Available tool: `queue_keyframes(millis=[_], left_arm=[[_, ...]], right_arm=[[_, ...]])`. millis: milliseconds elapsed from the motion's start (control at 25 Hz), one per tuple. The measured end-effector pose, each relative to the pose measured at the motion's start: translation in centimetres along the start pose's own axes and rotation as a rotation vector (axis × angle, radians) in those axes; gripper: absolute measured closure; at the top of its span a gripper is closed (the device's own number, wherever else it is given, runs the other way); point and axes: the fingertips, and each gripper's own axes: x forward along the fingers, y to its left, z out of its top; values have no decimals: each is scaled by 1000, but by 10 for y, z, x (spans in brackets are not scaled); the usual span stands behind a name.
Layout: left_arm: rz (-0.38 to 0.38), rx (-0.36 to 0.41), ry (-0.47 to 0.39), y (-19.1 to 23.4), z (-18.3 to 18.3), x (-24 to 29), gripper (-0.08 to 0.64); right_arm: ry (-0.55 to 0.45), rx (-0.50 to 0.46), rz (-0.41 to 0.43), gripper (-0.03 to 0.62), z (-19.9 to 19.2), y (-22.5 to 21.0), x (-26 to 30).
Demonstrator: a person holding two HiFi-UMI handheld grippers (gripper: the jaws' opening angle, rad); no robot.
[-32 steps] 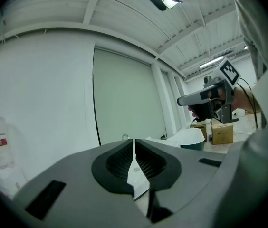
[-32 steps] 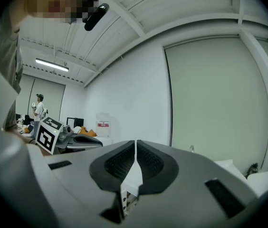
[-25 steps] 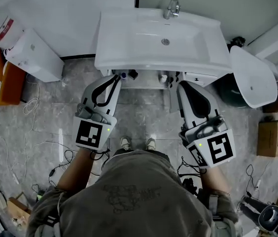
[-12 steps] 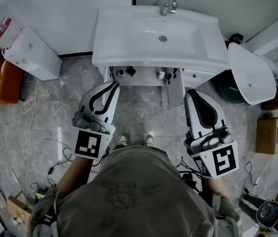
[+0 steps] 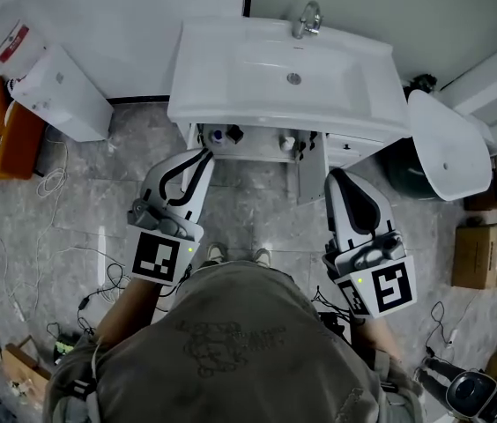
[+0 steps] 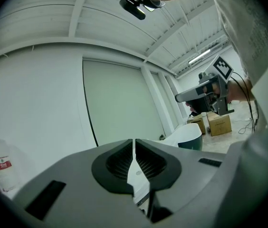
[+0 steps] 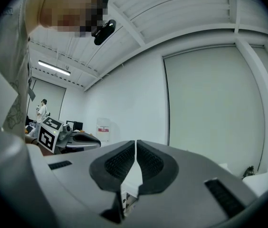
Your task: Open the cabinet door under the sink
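White and glossy, the sink (image 5: 257, 69) fills the top of the head view. Below its front edge the cabinet door (image 5: 310, 173) stands swung outward, seen edge-on, with small bottles (image 5: 222, 134) showing on the shelf behind it. The left gripper (image 5: 197, 154) hangs below the sink's left half, well apart from the door. The right gripper (image 5: 337, 177) is just beside the door's free edge, and I cannot tell if they touch. The door looks like a stiff, light, smooth hinged panel, best pinched at that free edge.

Only the left gripper view shows its jaws almost closed, with nothing between them. No door appears below the sink here.

The right gripper view likewise shows jaws pressed together and empty, which the head view hides.
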Motion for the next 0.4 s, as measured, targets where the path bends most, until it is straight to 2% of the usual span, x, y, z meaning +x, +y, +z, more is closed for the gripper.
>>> queue_keyframes(millis=[400], left_arm=[[-7, 21, 1, 5, 4, -3, 529]], right_arm=[[-14, 29, 14, 560, 0, 2, 7]])
